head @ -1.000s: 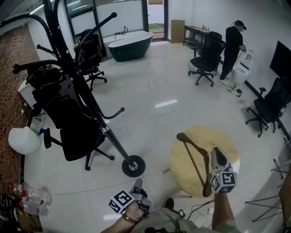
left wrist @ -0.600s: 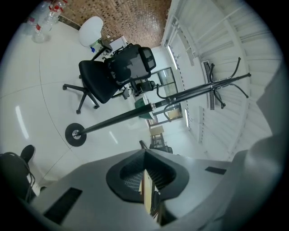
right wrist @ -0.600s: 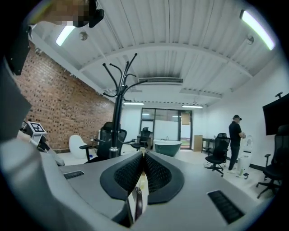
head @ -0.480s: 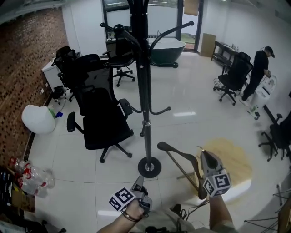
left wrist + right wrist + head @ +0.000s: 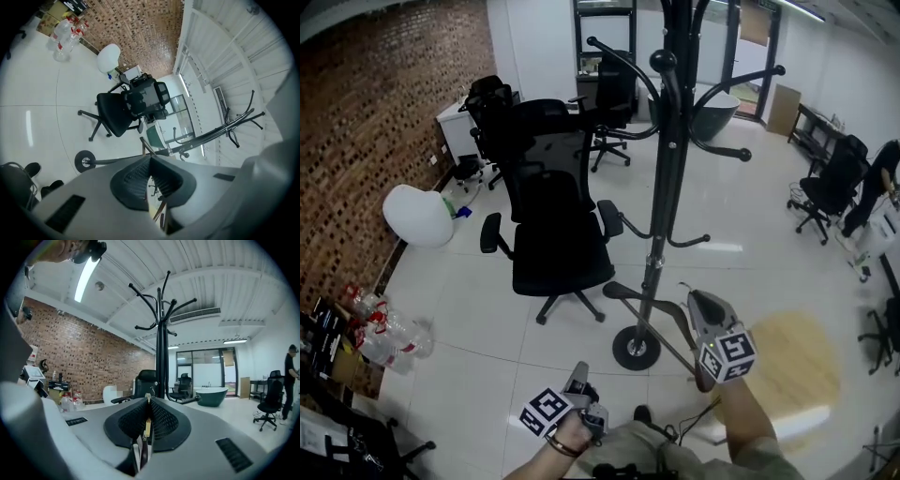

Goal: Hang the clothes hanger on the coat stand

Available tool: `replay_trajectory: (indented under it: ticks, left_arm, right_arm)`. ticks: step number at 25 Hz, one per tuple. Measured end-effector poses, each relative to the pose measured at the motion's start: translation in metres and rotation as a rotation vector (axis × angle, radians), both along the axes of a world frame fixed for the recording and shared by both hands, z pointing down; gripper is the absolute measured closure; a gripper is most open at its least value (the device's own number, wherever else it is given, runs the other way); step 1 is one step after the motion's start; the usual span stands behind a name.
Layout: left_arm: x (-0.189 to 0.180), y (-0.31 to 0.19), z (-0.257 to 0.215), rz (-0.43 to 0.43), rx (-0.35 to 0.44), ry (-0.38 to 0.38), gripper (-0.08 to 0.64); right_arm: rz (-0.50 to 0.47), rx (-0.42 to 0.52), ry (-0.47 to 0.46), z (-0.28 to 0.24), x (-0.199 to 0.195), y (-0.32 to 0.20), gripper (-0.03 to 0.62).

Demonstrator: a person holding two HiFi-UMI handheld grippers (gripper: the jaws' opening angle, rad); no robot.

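The black coat stand (image 5: 661,216) rises just ahead of me, its round base (image 5: 636,349) on the white floor. My right gripper (image 5: 692,298) is shut on the brown wooden clothes hanger (image 5: 623,296), which slants low across the pole above the base. In the right gripper view the jaws (image 5: 148,399) pinch a thin part of the hanger (image 5: 146,427), and the coat stand (image 5: 161,357) towers straight beyond with its curved hooks high up. My left gripper (image 5: 579,370) hangs low near my body, shut and holding nothing (image 5: 150,159); its view shows the coat stand (image 5: 206,138) tipped sideways.
A black office chair (image 5: 558,234) stands just left of the stand. A white round object (image 5: 420,216) and plastic bottles (image 5: 384,337) lie by the brick wall. A round wooden table (image 5: 792,370) is at my right. More chairs, a dark bathtub (image 5: 712,108) and a person (image 5: 881,178) are farther off.
My view has swung left, bringing the coat stand upright and central. The right gripper has carried the hanger off the round table to beside the stand's pole. The left gripper stayed low.
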State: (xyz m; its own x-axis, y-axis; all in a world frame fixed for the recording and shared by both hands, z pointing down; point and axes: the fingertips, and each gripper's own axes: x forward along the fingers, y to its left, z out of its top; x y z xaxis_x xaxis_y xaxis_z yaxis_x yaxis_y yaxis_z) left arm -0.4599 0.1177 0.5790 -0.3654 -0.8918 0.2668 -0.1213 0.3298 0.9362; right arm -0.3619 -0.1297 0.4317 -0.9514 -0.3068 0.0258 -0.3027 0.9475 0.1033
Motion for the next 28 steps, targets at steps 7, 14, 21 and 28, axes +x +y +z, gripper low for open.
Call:
replay_trajectory:
  ticks: [7, 14, 21, 28]
  left_arm:
    - [-0.028, -0.044, -0.009, -0.138, 0.0, -0.02, 0.543]
    - [-0.048, -0.081, -0.007, -0.23, -0.008, -0.007, 0.543]
    - [-0.058, -0.106, -0.008, -0.23, -0.018, 0.007, 0.543]
    - [-0.065, -0.112, -0.011, -0.196, -0.021, -0.005, 0.544]
  right_arm:
    - [-0.186, 0.022, 0.053, 0.015, -0.093, -0.05, 0.591]
    - [-0.279, 0.032, 0.103, 0.035, -0.14, -0.094, 0.591]
    - [-0.291, 0.038, 0.11, 0.04, -0.152, -0.117, 0.591]
    - [-0.253, 0.037, 0.119, 0.047, -0.158, -0.126, 0.584]
